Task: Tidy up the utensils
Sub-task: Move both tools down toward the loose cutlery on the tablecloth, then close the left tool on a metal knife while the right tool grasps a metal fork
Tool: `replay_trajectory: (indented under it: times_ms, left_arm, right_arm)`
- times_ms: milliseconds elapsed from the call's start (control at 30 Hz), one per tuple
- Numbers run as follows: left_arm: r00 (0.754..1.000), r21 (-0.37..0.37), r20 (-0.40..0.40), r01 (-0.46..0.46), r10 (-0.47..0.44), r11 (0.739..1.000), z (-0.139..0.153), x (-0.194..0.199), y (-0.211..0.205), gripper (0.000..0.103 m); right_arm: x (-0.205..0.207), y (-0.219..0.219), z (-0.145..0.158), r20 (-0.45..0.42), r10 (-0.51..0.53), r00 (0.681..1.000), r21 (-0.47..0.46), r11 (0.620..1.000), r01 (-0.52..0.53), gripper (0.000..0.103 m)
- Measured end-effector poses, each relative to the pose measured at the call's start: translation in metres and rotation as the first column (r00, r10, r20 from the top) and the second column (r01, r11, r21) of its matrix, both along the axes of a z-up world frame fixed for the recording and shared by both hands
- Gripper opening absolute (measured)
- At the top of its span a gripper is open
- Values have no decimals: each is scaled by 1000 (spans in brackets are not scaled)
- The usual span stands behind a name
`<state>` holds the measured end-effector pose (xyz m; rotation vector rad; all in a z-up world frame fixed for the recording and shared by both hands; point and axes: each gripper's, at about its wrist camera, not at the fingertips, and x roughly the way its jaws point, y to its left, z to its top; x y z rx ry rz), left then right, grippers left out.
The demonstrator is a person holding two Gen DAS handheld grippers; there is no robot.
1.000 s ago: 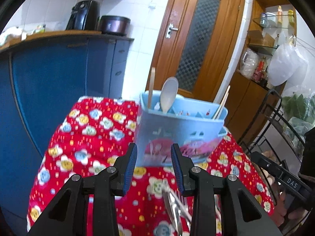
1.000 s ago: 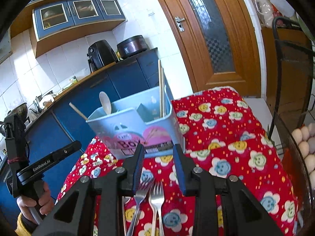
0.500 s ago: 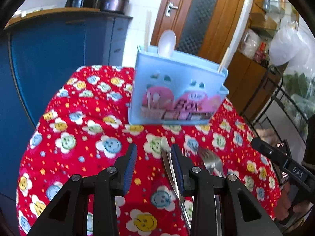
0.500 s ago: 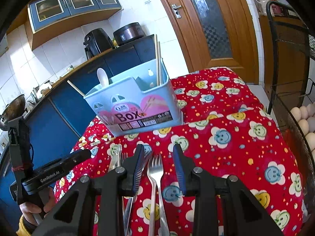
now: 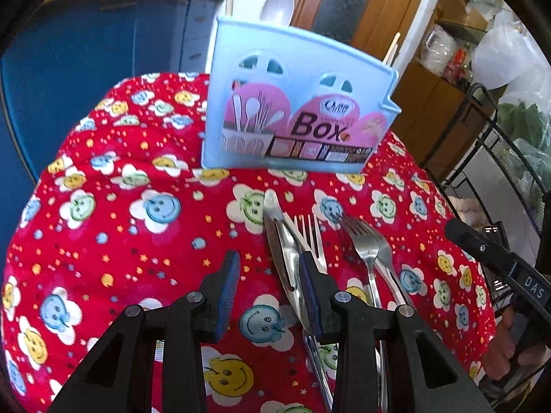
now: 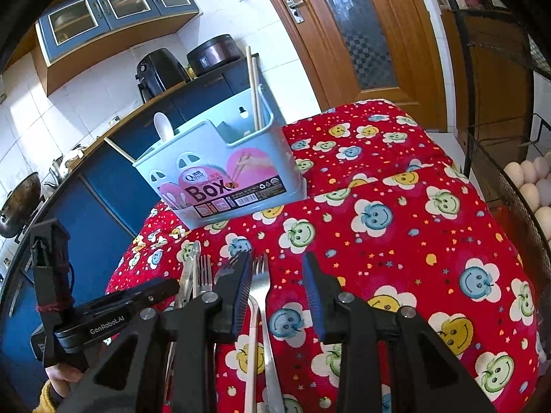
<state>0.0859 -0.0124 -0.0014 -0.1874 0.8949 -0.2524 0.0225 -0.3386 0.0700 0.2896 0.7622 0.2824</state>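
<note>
A light blue utensil box (image 5: 292, 103) stands at the back of the red flowered tablecloth (image 5: 137, 206), holding a white spoon (image 5: 277, 3) and chopsticks (image 6: 253, 93). In front of it lie a knife (image 5: 279, 241) and several forks (image 5: 365, 244) side by side. My left gripper (image 5: 268, 275) hangs open just above the cloth, its right finger over the knife, and nothing sits between its pads. My right gripper (image 6: 278, 275) is open over the cloth too. One fork (image 6: 260, 275) lies below it, close to its left finger, not gripped. The box (image 6: 220, 172) is beyond.
A black wire rack (image 6: 499, 172) holding eggs (image 6: 530, 179) stands right of the table. Blue cabinets (image 5: 86, 51) lie to the left and a wooden door (image 6: 361, 34) behind. The cloth drops off at its left and right edges. The other hand-held gripper (image 6: 113, 313) shows at lower left.
Both grippers have come down and tipped toward the cloth. The box has slid up in both views, and the knife and forks now lie right at the fingertips. Jaws unchanged.
</note>
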Motion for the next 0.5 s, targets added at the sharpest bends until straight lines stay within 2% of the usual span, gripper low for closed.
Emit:
replay_trajectory:
  times_ms: [133, 233, 333, 400, 500]
  left_arm:
    - [1000, -17, -27, 9, -10, 1000, -8, 3, -2, 35]
    - [999, -22, -47, 4, -5, 1000, -14, 5, -5, 29]
    - [999, -28, -42, -2, 1, 1000, -16, 7, -4, 21]
    - [999, -44, -43, 4, -6, 999, -15, 7, -3, 11]
    - [999, -59, -41, 6, -8, 998, -15, 7, -3, 6]
  right_arm:
    - [1, -3, -3, -10, -7, 1000, 6, 1000, 7, 33]
    - [2, -5, -5, -17, -9, 1000, 11, 1000, 10, 33]
    - [1, -4, -6, -19, -8, 1000, 12, 1000, 9, 33]
    - [2, -4, -7, -22, -6, 1000, 15, 1000, 6, 33]
    - [3, -2, -8, -25, -2, 1000, 17, 1000, 2, 33]
